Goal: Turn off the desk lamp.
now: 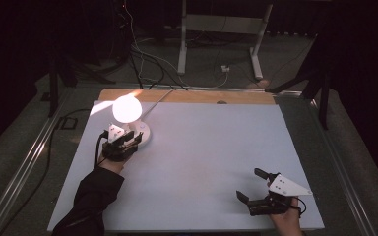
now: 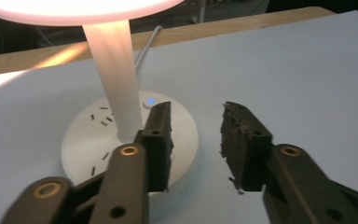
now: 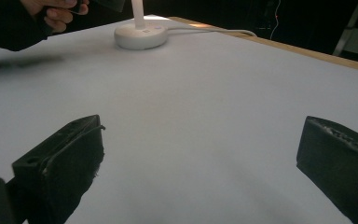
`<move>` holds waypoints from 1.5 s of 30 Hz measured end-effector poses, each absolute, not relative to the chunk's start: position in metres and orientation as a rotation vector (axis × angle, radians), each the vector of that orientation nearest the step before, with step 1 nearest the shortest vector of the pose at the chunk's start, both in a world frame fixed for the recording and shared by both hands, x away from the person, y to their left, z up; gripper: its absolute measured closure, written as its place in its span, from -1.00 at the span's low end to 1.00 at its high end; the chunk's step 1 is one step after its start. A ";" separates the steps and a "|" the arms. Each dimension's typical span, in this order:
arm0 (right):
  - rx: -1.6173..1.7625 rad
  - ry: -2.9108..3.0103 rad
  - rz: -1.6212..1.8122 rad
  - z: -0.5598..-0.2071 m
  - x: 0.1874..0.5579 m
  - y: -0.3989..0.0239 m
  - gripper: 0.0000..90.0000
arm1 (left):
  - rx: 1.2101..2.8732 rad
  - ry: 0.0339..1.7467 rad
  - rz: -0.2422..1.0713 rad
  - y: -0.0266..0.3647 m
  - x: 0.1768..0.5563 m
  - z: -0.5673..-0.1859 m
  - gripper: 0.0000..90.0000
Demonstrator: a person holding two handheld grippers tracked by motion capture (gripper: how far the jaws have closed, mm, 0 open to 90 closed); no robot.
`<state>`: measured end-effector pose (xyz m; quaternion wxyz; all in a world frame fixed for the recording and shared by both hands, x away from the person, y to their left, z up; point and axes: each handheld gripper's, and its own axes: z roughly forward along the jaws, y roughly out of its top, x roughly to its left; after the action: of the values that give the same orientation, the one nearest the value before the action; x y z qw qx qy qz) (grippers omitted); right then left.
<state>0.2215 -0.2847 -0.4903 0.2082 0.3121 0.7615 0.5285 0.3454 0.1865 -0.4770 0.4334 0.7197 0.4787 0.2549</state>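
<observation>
Hovering left tongs over lamp base

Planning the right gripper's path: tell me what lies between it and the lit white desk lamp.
Bare white tabletop alone separates right gripper from lamp, per the right gripper view.

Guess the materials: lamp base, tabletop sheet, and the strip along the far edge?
Lamp base: likely matte white plastic; smooth moulded disc, small slots, lit blue button.
Tabletop sheet: pale grey-white, matte, smooth; could be laminate or a mat, can't tell.
Far-edge strip: looks like light wood or wood-look board; tan colour, but no grain is clear enough to confirm.
</observation>
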 end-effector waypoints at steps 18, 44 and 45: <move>0.868 2.127 1.471 -0.491 0.222 -0.285 -1.00 | 1.855 1.207 0.617 0.189 0.363 -0.490 1.00; 0.873 2.126 1.474 -0.491 0.222 -0.286 -1.00 | 1.904 1.226 0.630 0.189 0.374 -0.505 1.00; 0.874 2.127 1.473 -0.491 0.222 -0.286 -1.00 | 1.898 1.230 0.626 0.189 0.374 -0.506 1.00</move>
<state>0.2218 -0.2856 -0.4909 0.2041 0.3133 0.7625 0.5280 0.3745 0.1890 -0.5062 0.3871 0.7457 0.4832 0.2461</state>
